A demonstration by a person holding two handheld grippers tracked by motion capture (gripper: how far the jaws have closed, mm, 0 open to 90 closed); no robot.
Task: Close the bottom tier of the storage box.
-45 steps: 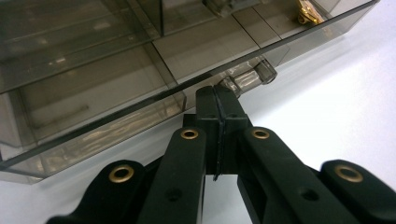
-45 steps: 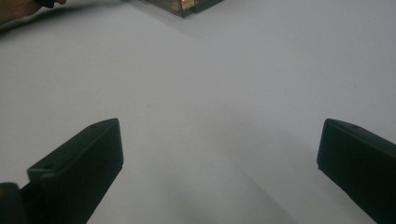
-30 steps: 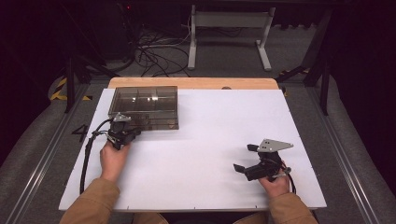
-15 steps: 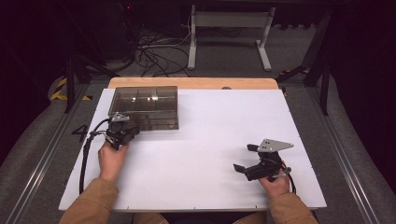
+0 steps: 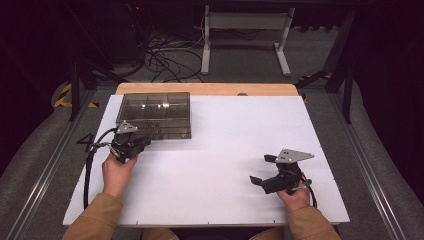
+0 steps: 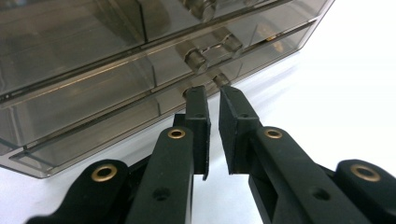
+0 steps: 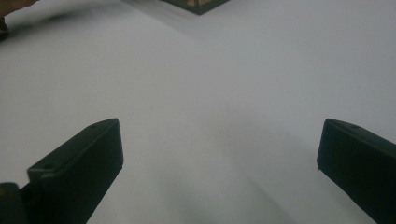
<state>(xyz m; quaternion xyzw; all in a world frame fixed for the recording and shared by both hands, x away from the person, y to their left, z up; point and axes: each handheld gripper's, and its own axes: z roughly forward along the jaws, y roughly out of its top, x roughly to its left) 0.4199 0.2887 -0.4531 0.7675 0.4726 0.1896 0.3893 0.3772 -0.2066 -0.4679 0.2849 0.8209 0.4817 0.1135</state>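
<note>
A smoky transparent compartment box [image 5: 154, 114] lies closed at the back left of the white table top [image 5: 225, 135]. My left gripper [image 5: 144, 142] is at the box's front edge. In the left gripper view its jaws [image 6: 211, 91] stand almost together with a thin empty slit between them, and their tips press against the box front [image 6: 93, 70] just under its latch [image 6: 210, 49]. My right gripper [image 5: 262, 169] rests near the front right of the table, open wide. Between its fingers [image 7: 219, 140] there is bare white surface.
A wooden strip [image 5: 205, 89] runs along the table's far edge. Behind it are cables [image 5: 160, 55] and a white stand [image 5: 245, 30] on the floor. A corner of the box [image 7: 196, 4] shows far ahead in the right gripper view.
</note>
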